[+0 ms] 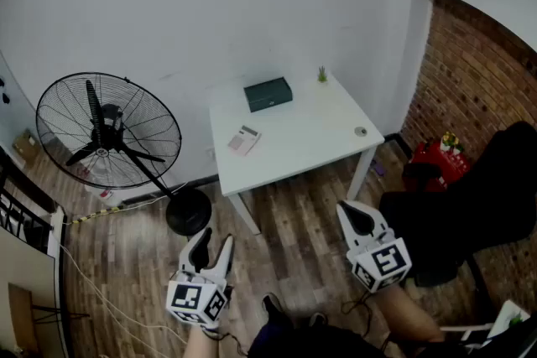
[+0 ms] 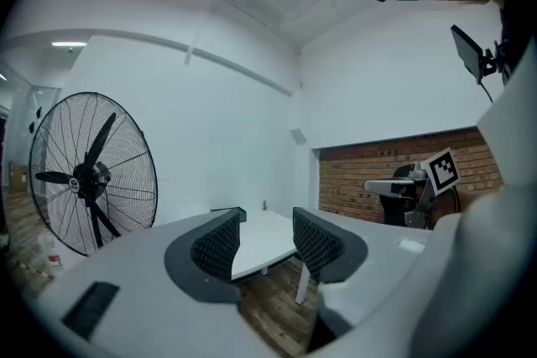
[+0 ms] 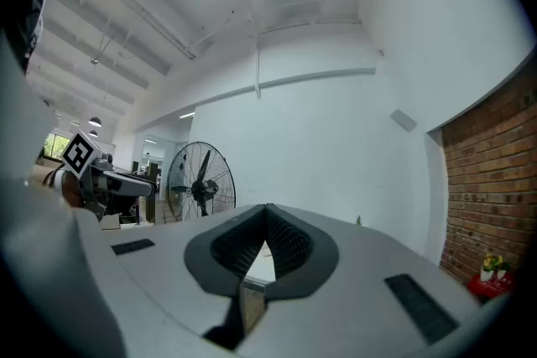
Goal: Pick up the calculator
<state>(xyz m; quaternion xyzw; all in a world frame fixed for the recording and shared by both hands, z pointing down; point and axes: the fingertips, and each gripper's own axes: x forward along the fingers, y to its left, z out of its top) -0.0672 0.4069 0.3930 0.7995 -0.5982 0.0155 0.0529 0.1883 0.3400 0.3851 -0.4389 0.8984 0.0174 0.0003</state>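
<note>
Calculator (image 1: 244, 139) lies near the table's (image 1: 310, 142) left edge in the head view, well apart from the left gripper (image 1: 215, 241) and right gripper (image 1: 354, 212), which we hold level, short of the table, the reach not yet begun. In the left gripper view, jaws stand apart and empty, likely readied for the grab. In the right gripper view, jaws meet on nothing, likely idle.

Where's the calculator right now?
In the head view, the calculator lies on the white table, near its left edge, below-left of the dark box.
</note>
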